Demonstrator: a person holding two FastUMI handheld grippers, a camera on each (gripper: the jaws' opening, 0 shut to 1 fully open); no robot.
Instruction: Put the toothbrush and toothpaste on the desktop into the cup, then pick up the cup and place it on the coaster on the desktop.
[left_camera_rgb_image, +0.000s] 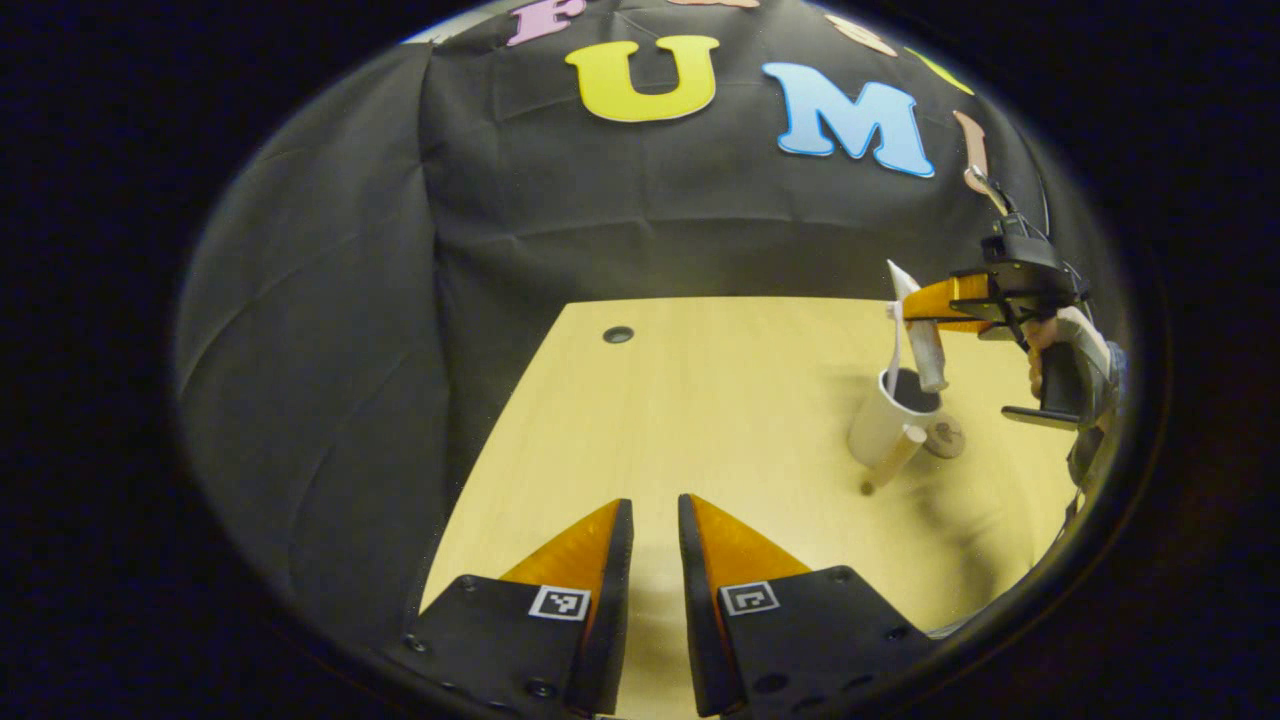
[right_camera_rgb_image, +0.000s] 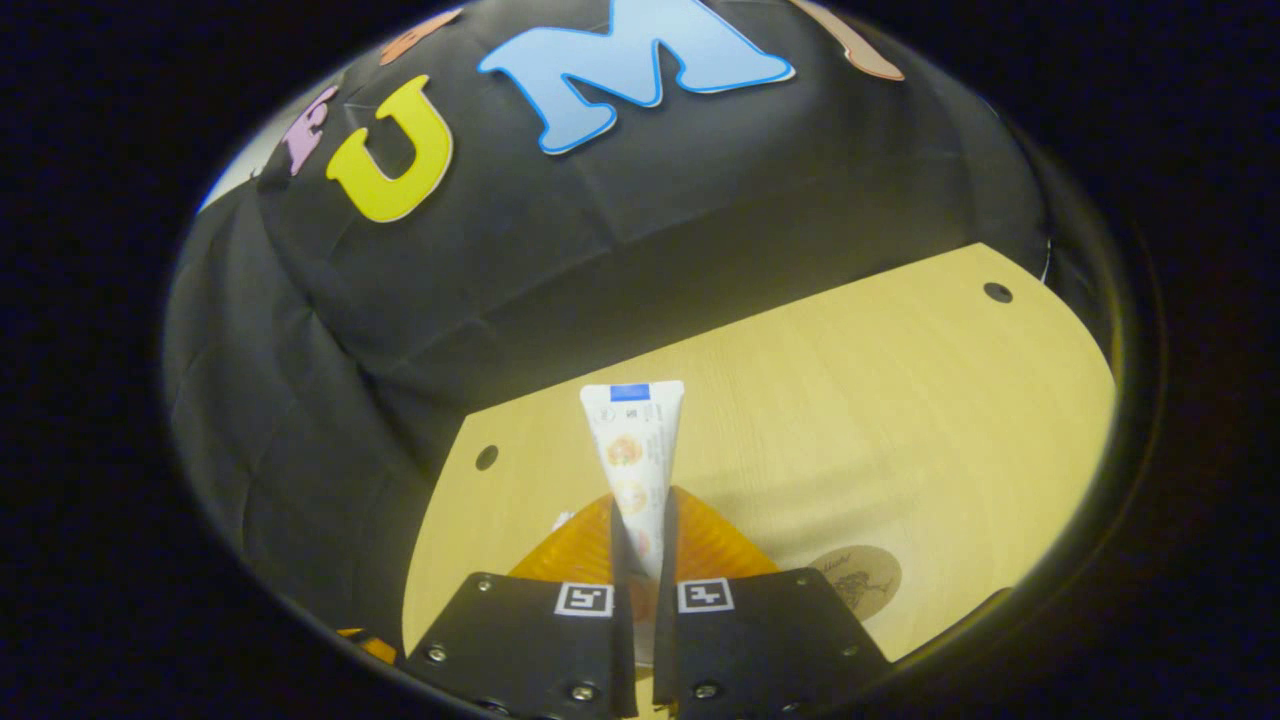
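Observation:
In the left gripper view a white cup (left_camera_rgb_image: 880, 428) with a wooden handle stands at the table's right side, and a thin white toothbrush (left_camera_rgb_image: 893, 345) sticks up out of it. Right above the cup's mouth hangs the toothpaste tube (left_camera_rgb_image: 925, 350), with my right gripper (left_camera_rgb_image: 915, 312) shut on its upper part. A round brown coaster (left_camera_rgb_image: 946, 437) lies just behind the cup. In the right gripper view the toothpaste (right_camera_rgb_image: 640, 450) stands out from between the fingers of the right gripper (right_camera_rgb_image: 640, 520), and the coaster (right_camera_rgb_image: 856, 584) lies low right. My left gripper (left_camera_rgb_image: 655, 515) hovers over the near table, fingers nearly together, holding nothing.
The light wooden table (left_camera_rgb_image: 700, 400) has a small dark hole (left_camera_rgb_image: 618, 334) near its far left corner. Black cloth walls close it off behind and at the left. A person's hand (left_camera_rgb_image: 1060, 350) holds the right gripper at the table's right edge.

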